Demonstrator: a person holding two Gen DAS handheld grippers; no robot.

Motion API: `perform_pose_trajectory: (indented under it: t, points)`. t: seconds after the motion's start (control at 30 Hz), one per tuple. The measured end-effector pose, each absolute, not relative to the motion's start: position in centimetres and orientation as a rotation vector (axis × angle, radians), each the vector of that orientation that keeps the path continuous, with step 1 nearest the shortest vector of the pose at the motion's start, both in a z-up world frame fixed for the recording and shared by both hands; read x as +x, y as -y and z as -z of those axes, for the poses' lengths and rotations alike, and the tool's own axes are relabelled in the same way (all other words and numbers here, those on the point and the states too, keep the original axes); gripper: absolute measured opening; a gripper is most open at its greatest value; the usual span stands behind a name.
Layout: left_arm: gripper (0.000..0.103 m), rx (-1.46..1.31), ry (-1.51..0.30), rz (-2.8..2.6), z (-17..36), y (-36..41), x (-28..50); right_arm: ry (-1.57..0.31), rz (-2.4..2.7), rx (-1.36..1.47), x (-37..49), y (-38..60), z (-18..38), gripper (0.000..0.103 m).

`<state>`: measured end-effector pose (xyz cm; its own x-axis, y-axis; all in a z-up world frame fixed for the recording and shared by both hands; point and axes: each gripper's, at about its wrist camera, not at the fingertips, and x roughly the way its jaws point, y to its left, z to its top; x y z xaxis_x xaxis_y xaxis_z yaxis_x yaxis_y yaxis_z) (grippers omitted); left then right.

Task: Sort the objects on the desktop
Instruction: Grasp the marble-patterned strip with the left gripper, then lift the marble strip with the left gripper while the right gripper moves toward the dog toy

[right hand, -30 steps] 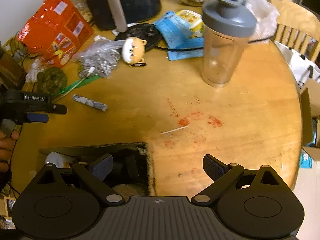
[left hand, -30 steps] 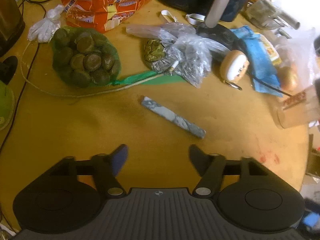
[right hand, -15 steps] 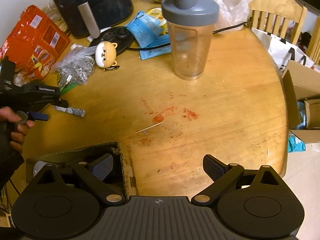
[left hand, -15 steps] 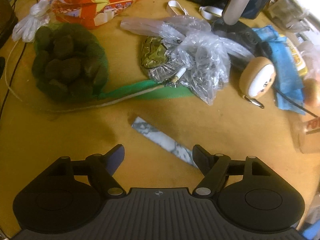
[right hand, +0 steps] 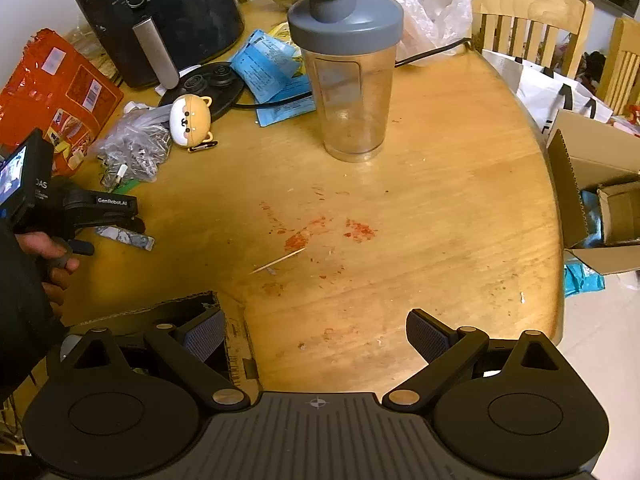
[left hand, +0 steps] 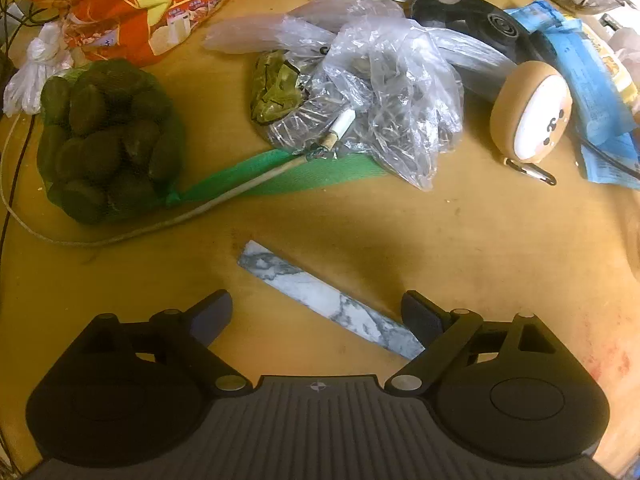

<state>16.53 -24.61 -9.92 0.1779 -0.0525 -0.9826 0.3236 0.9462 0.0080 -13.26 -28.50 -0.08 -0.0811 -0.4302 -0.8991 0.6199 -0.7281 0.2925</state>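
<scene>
A flat marble-patterned bar (left hand: 328, 300) lies slantwise on the wooden table (left hand: 500, 240). My left gripper (left hand: 320, 316) is open and low over it, the bar between the fingers, its near end hidden behind the right finger. In the right wrist view the same bar (right hand: 126, 237) shows under the left gripper (right hand: 116, 222), held by a hand. My right gripper (right hand: 316, 336) is open and holds nothing, over the table's near edge beside a dark cardboard box (right hand: 160, 316).
Behind the bar lie a green net of dark fruit (left hand: 100, 136), a crumpled clear plastic bag (left hand: 372, 92), an orange snack bag (left hand: 140, 4) and a round dog-face keychain (left hand: 532, 112). A shaker bottle (right hand: 348, 72), an air fryer (right hand: 160, 12), red smears (right hand: 320, 232) and a toothpick (right hand: 278, 261) are also there.
My left gripper moved forward and down until the marble bar came between its open fingers. The right gripper drew back and turned right, so the shaker bottle shifted towards the middle.
</scene>
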Motion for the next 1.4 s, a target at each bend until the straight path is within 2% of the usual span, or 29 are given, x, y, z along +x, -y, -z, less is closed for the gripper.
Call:
perform_pose_trajectory:
  t: [0.13, 0.23, 0.3, 0.4, 0.47, 0.9, 1.4]
  points:
    - [0.09, 0.245, -1.363, 0.276, 9.7, 24.2, 16.2, -0.214, 1.884, 1.486, -13.3, 28.2, 0.2, 0.097]
    - [0.068, 0.242, -1.356, 0.272, 9.1, 23.7, 15.8, -0.213, 1.888, 1.486, -13.4, 28.0, 0.2, 0.097]
    - [0.041, 0.246, -1.348, 0.274, 8.7, 23.3, 15.4, -0.209, 1.891, 1.487, -13.5, 27.9, 0.2, 0.097]
    - [0.022, 0.263, -1.335, 0.293, 8.3, 22.8, 14.6, -0.209, 1.883, 1.49, -13.5, 28.1, 0.4, 0.097]
    - [0.018, 0.278, -1.318, 0.323, 8.3, 22.4, 14.1, -0.213, 1.873, 1.486, -13.4, 28.3, 0.5, 0.097]
    - [0.015, 0.215, -1.28, 0.427, 6.8, 19.9, 13.5, -0.245, 1.835, 1.455, -13.2, 29.4, 0.3, 0.097]
    - [0.015, 0.157, -1.214, 0.465, 4.6, 22.3, 13.0, -0.26, 1.81, 1.412, -13.4, 30.5, -0.1, 0.097]
